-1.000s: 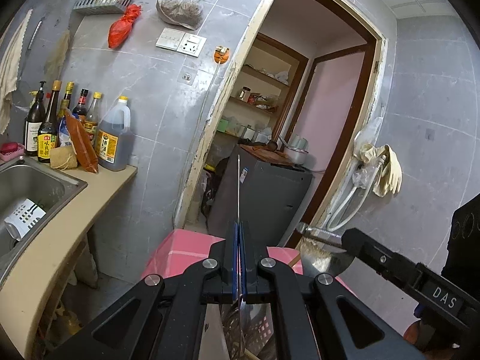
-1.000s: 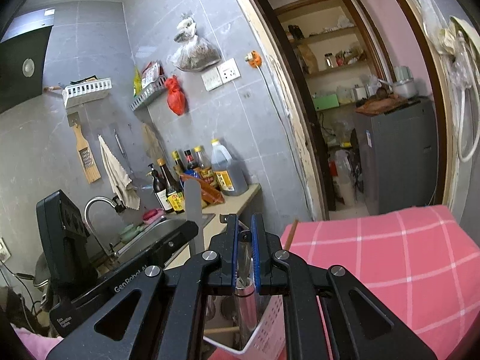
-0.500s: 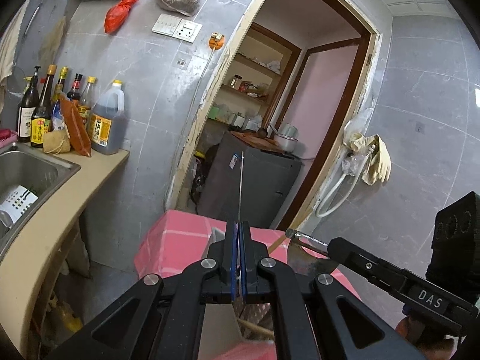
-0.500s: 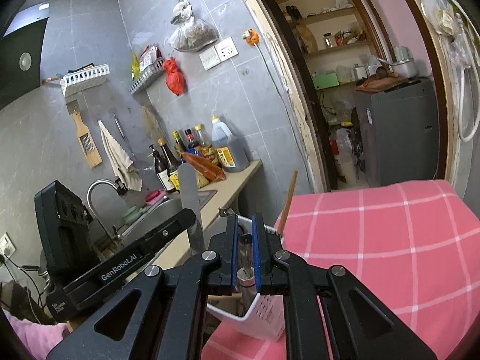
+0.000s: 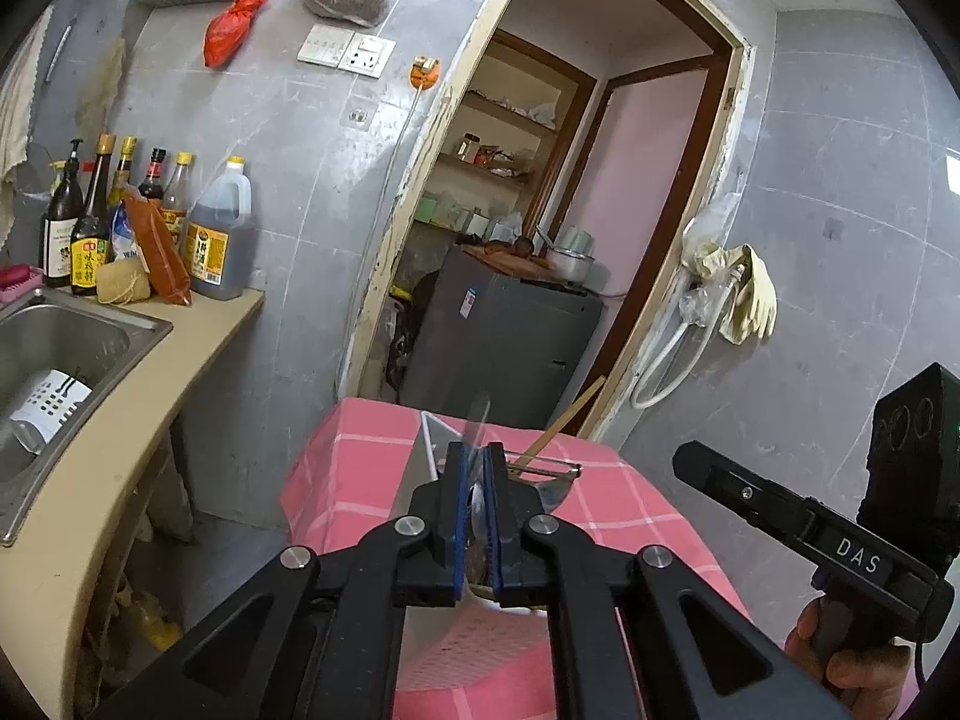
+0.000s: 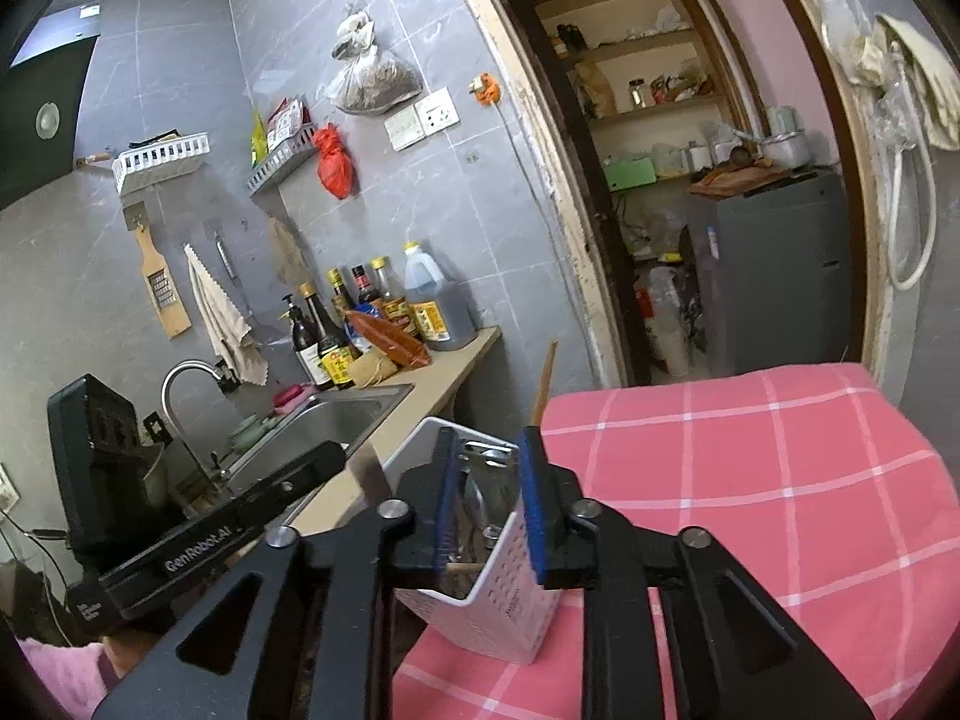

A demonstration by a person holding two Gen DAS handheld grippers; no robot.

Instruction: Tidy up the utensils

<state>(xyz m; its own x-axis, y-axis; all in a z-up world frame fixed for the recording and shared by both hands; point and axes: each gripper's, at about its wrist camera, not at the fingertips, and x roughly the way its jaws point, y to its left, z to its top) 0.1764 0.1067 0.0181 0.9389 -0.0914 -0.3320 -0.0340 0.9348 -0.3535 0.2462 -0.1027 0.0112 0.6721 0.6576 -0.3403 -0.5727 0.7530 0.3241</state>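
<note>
My left gripper (image 5: 474, 516): fingers (image 5: 457, 516) nearly closed, blue pads a narrow slit apart with a thin metal blade (image 5: 477, 420) standing between them. The blade looks blurred; whether the pads pinch it or merely flank it, I cannot tell. The gripper points forward and slightly down over the white utensil holder (image 5: 429, 441), level, with its arms spread below the frame.

My right gripper (image 6: 489, 501): fingers (image 6: 534, 504) parted to a moderate gap, holding nothing. Seen through that gap is the open top of the utensil holder (image 6: 510, 588), with metal utensil handles (image 6: 480, 504) standing inside. The right pad lies against or just in front of the holder's near wall; contact uncertain. From the left view, the right gripper's body (image 5: 798, 534) slants in from the lower right, my hand (image 5: 852, 660) wrapped round its grip.

A wooden chopstick (image 6: 543, 378) leans up out of the holder, tilted. The holder stands upright on the pink checked cloth (image 6: 750, 480) covering the tabletop, near the cloth's left edge.

Beyond: steel sink (image 6: 324, 426) and a row of sauce bottles (image 6: 384, 312) on the counter to the left.
</note>
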